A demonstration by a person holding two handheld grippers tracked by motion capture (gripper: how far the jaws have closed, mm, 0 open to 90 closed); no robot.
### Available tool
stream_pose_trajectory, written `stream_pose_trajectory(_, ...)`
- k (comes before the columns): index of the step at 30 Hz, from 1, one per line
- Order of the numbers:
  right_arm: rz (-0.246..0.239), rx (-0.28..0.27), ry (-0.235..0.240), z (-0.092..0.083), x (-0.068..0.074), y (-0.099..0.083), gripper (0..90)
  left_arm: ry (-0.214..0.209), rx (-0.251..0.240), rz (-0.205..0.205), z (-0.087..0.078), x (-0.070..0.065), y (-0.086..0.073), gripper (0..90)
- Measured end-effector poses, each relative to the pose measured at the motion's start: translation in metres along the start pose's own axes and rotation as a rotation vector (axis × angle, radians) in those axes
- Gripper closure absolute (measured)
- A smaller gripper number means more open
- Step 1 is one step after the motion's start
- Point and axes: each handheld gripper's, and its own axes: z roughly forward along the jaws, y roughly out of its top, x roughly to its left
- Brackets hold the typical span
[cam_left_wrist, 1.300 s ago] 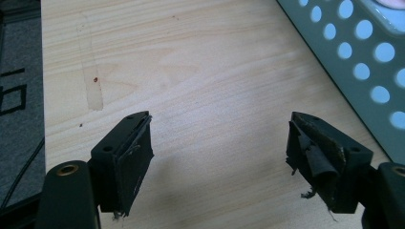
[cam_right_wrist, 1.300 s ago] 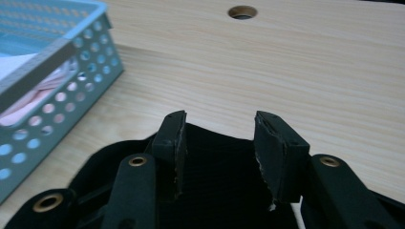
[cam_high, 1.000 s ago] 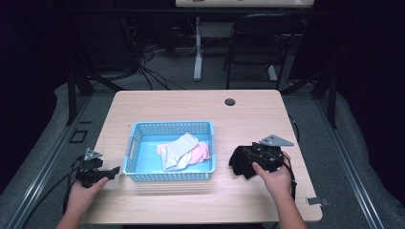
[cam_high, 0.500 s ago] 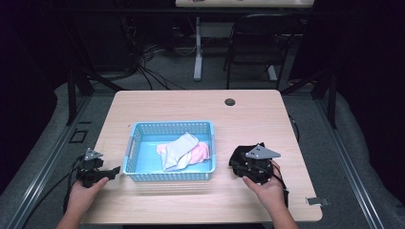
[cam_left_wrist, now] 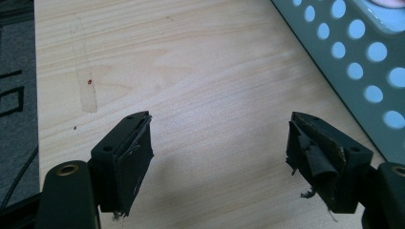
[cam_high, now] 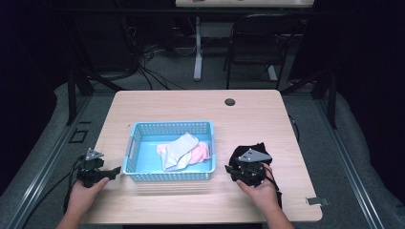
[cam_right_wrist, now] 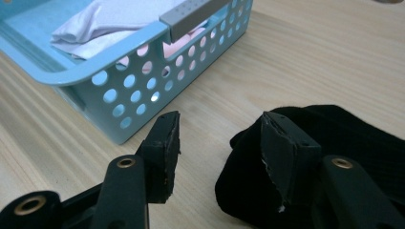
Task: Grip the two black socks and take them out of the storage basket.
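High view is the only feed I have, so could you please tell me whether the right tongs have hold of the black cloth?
Observer: No. The right tongs are open and have just been opening. One jaw is over the black cloth, the other over bare table, and nothing is pinched.
Operator: Thank you. Are the left tongs carrying anything?
Observer: Nothing. They stand open above bare wood, with the blue basket wall close at one side.
Operator: Is there a handle on the basket's end nearest the black cloth?
Observer: Yes, a grey handle sits on that rim.
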Motion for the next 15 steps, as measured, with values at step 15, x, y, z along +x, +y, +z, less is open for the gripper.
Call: stream_pose_trajectory(15, -0.017, 0.061, -0.008, 0.0078, -0.0017, -0.001, 48.6, -0.003, 0.005, 0.002, 0.0011, -0.0002, 0.0, 23.7)
